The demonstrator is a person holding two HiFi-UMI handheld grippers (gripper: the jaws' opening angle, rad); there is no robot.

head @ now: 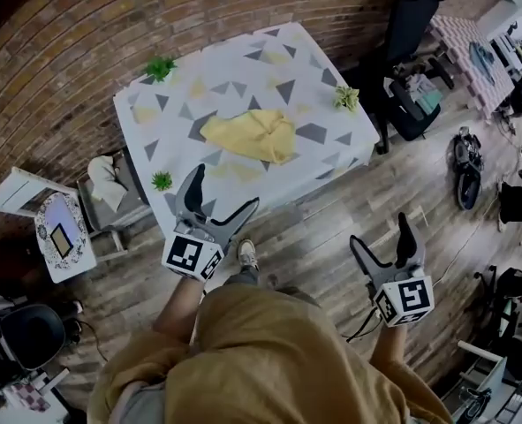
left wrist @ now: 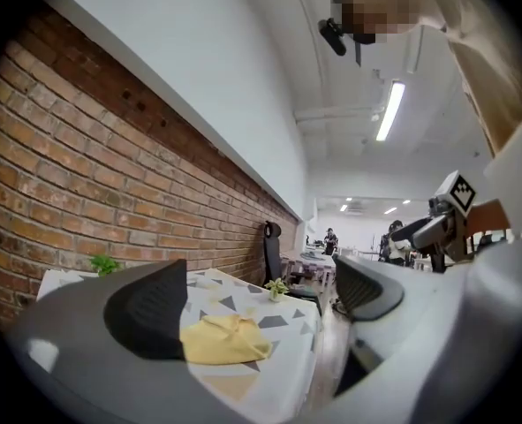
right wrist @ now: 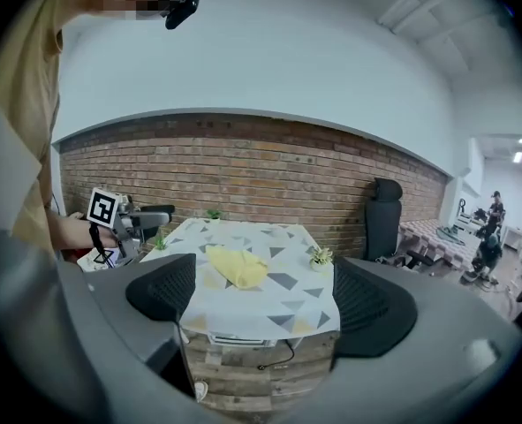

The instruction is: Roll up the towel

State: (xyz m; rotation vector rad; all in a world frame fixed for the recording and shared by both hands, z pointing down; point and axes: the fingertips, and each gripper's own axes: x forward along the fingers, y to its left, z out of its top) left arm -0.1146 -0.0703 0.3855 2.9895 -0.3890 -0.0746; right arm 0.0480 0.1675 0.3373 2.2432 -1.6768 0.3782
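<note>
On bench (head: 155, 113), approx mid-top, sits the towel (head: 250, 135): yellow, loosely bunched and folded over itself, not flat. No roll started afaict, so the task is at step zero.

Tool state:
- left tool (head: 225, 187): jaws wide apart, nothing btwn them. Hovers at the near edge of the bench, towards its near-left corner.
- right tool (head: 381, 230): jaws also wide, empty. Over the wood floor (head: 331, 228), well apart from the bench, off its near-right side.

Key relation: towel lies ahead of both tools, i.e. away from the person. From left tool it's fwd and a bit right; from right tool it's fwd and well to the left. Left is clearly the nearer one. Towel's long axis runs roughly left-right across the bench as seen in head view, slightly skewed, right end closer to the person.

Judgement: it prob needs spreading flat first, w/ one tool per end, before rolling along that axis. Right has to close far more ground than left.

Obstacles: three small plants near bench edges. One by the near-left corner (head: 162, 181) sits just beside left tool's path, so there's a knock risk. The other two are clear of the towel.
</note>
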